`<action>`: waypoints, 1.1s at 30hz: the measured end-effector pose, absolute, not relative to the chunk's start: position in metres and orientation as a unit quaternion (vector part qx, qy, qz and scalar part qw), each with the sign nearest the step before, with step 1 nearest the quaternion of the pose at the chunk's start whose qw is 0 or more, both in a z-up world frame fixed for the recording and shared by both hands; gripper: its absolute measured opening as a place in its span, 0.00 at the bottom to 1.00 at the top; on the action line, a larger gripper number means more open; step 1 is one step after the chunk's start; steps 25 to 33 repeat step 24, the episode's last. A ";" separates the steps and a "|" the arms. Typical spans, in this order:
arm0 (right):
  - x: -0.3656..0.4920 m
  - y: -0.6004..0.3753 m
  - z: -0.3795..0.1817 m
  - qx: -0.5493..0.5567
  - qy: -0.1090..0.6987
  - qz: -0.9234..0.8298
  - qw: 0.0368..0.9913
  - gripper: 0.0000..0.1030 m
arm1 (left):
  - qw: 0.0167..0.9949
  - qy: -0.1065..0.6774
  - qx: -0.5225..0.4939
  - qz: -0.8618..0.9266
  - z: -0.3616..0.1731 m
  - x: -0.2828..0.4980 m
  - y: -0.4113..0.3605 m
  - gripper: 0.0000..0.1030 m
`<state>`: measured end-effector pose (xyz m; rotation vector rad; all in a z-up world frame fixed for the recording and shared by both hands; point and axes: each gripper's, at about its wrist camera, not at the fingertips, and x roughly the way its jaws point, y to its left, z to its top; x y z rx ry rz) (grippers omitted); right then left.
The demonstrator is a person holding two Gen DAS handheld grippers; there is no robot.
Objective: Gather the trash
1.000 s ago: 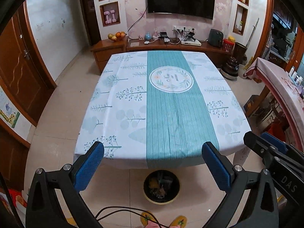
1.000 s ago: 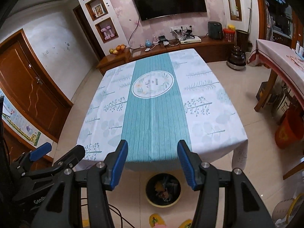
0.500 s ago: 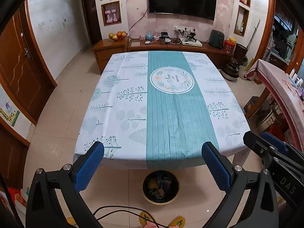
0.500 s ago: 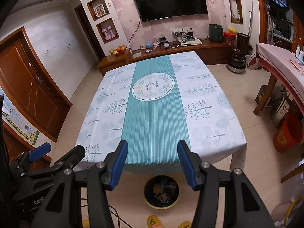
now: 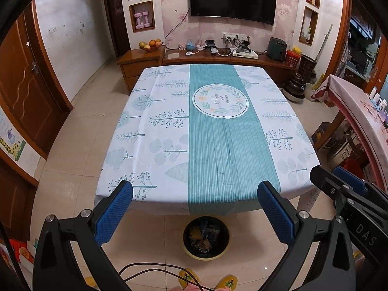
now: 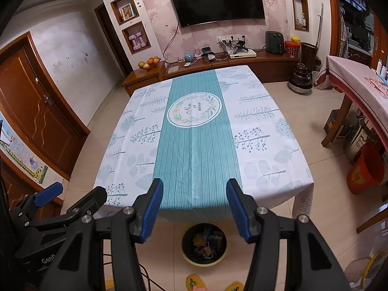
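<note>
Blue-padded left gripper (image 5: 195, 190) and right gripper (image 6: 194, 188) hang spread and empty above the bench's (image 5: 169, 145) near edge; below, a bin (image 5: 206, 237) holds trash.

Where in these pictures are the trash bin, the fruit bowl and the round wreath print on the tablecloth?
trash bin (image 5: 206, 254): left wrist view, on its yellow front rim.
fruit bowl (image 5: 151, 48): left wrist view, on the bowl's front wall.
round wreath print (image 6: 194, 110): right wrist view, on its lettered middle.

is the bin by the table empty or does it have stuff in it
Not empty: the trash bin on the floor at the table's near edge holds a heap of scraps.
</note>
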<state>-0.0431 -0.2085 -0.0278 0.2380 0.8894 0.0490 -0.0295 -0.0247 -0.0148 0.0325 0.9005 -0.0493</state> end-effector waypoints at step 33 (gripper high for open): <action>-0.047 -0.208 -0.030 0.114 0.432 0.025 0.894 0.53 | 0.896 0.444 0.010 -0.018 -0.019 -0.039 -0.025 0.98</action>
